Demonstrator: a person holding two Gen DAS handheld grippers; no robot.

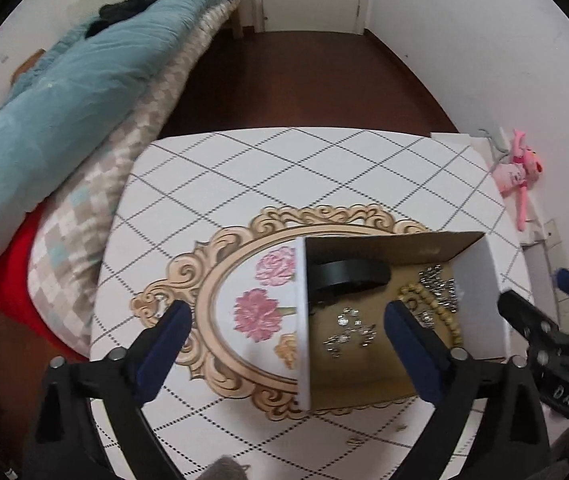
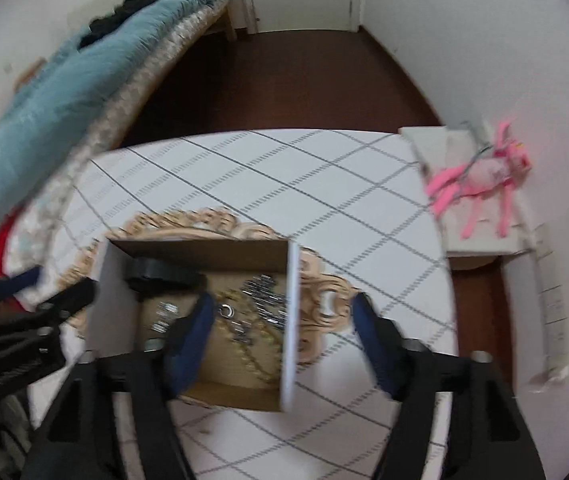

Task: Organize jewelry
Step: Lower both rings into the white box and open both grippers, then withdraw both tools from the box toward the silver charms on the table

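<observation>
A table (image 1: pixel 244 168) carries an ornate-framed mat (image 1: pixel 212 280). An open box (image 1: pixel 480 280) sits on the mat's right part. Inside: a band (image 1: pixel 348 274) at the far wall, beads (image 1: pixel 444 312) right, small metal pieces (image 1: pixel 348 332) nearer. A bed (image 1: pixel 64 100) stands left of the table.

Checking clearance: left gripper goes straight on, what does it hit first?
Likely the box: the open left gripper straddles its left wall, one finger over the jewelry inside. Depth is unclear.

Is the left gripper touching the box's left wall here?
Apart. In the left wrist view the left gripper stands open astride the white wall of the box, with clear space between each blue finger and that wall.
</observation>
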